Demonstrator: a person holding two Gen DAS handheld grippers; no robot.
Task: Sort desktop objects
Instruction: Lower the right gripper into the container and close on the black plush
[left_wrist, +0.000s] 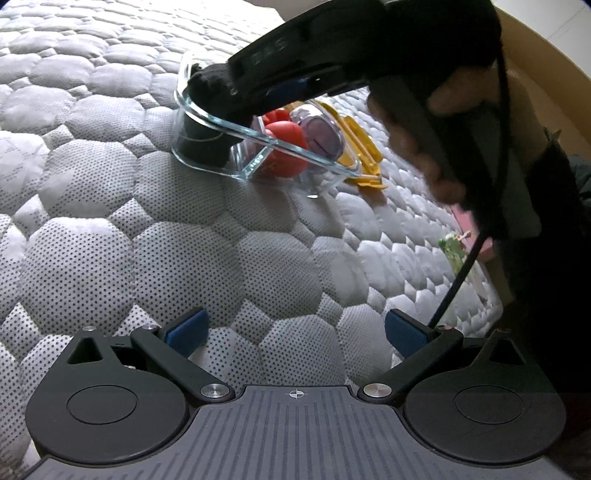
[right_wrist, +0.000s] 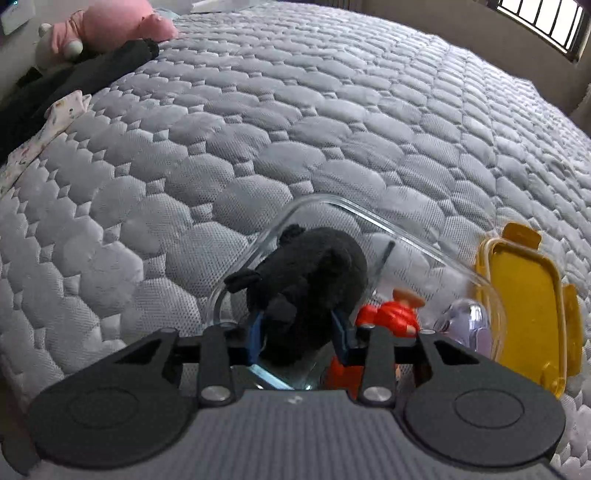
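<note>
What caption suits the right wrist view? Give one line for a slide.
Right gripper lowers a black plush toy into a glass container beside its yellow lid.

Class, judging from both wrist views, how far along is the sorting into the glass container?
Done: the red toy and purple item lie in the glass container.
In hand: the right gripper has the black plush between its pads in the container's other compartment.
Left: the yellow lid lies beside the container. The left gripper is open and empty.
</note>
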